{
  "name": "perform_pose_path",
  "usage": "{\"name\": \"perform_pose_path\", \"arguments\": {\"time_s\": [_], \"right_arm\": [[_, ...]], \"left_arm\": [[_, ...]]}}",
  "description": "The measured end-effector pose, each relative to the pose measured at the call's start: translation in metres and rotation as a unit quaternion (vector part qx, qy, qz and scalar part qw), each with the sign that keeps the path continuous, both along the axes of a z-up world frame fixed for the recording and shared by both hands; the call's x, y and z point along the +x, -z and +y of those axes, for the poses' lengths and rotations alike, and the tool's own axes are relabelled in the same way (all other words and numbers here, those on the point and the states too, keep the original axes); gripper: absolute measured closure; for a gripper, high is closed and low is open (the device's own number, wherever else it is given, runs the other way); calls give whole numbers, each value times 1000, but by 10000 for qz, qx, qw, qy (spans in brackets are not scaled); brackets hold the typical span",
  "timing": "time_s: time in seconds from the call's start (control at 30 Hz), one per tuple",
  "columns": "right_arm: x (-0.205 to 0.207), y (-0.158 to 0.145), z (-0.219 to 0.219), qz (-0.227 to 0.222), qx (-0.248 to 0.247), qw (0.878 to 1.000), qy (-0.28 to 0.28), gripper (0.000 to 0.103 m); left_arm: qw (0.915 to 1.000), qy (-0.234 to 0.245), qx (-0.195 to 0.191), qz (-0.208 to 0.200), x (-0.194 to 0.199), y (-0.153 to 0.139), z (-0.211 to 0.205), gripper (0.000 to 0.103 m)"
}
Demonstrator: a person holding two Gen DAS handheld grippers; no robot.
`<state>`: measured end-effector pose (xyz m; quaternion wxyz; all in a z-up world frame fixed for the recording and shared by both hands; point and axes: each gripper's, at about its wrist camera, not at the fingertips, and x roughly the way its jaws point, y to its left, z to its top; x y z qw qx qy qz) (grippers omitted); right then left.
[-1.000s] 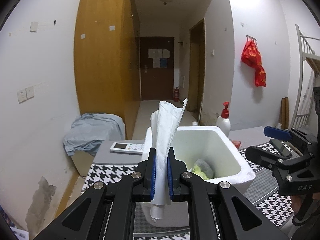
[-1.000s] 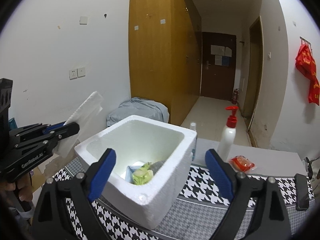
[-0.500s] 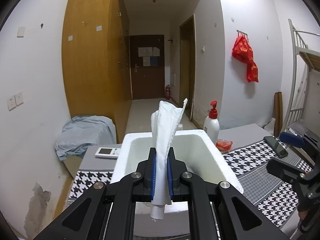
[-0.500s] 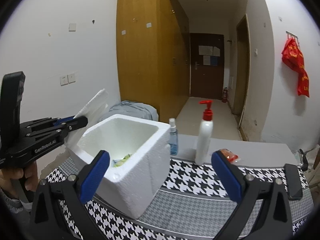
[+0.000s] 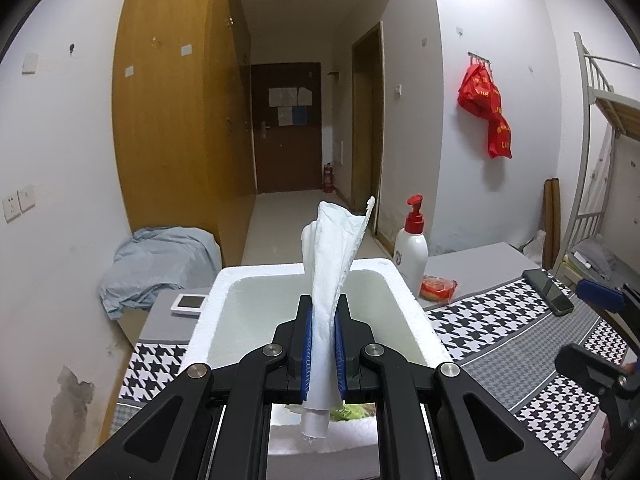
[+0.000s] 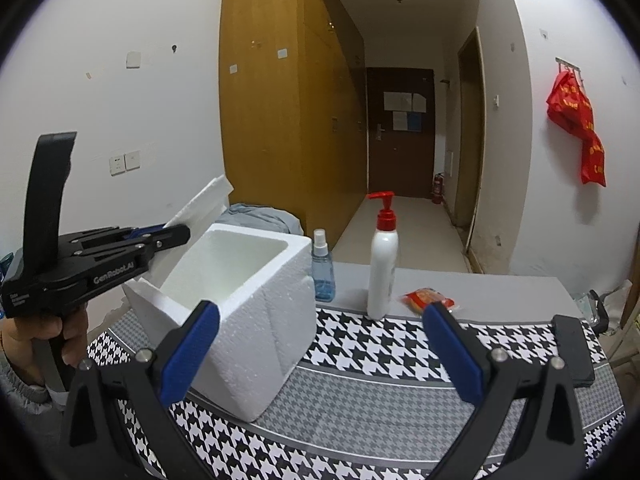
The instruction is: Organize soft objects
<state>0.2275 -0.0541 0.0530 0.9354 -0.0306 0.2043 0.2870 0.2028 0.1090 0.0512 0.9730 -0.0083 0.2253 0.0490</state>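
With the left tool [image 5: 322,350] clamped on white tissue [image 5: 330,268] above the foam box [image 5: 412,308], release inside seemed next; the right tool [image 6: 318,350] gaped empty beside it.

Dim indoor light, sharp, fisheye-bent dark corners.

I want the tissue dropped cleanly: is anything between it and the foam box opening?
Nothing visible blocks it. The left gripper is shut on the white tissue, right at the open foam box; no lid covers it. The right gripper stands open and empty, off to the side.
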Motion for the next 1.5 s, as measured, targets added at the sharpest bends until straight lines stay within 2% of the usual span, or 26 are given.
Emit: {"name": "perform_pose_path", "arguments": {"time_s": [0.23,0.27,0.33,0.4,0.47,0.53,0.6,0.73,1.13,1.3,1.5], "right_arm": [[-1,7,-13,67,-33,9998,157,0],[-1,7,-16,83,-29,9998,182,0],[-1,8,-18,86,-30,9997,221,0],[-2,7,-22,82,-27,9997,248,0],[-3,7,-23,77,-45,9996,279,0],[-2,8,-25,77,-59,9995,297,0],[-1,8,-27,86,-52,9994,319,0],[-1,8,-28,95,-44,9994,315,0],[-17,-1,-37,-9,90,9997,244,0],[-34,-10,-43,-135,161,9996,173,0],[-56,-19,-53,-301,221,9992,110,0]], "left_arm": [[10000,-44,-7,81,11,3,-1,92],[9999,-76,3,103,13,4,-1,90],[9997,-185,-13,126,15,6,1,74],[9994,-345,-66,63,15,6,3,37],[9991,-421,-54,-13,15,6,3,24],[9989,-467,-7,-74,14,5,2,19],[9986,-503,14,-132,11,4,0,8],[9984,-467,-115,-285,0,0,-2,8],[9978,-336,-87,-568,-43,-13,-28,7],[9962,-410,-82,-767,-68,-20,-38,1],[9949,-370,-64,-936,-94,-28,-54,1]]}}
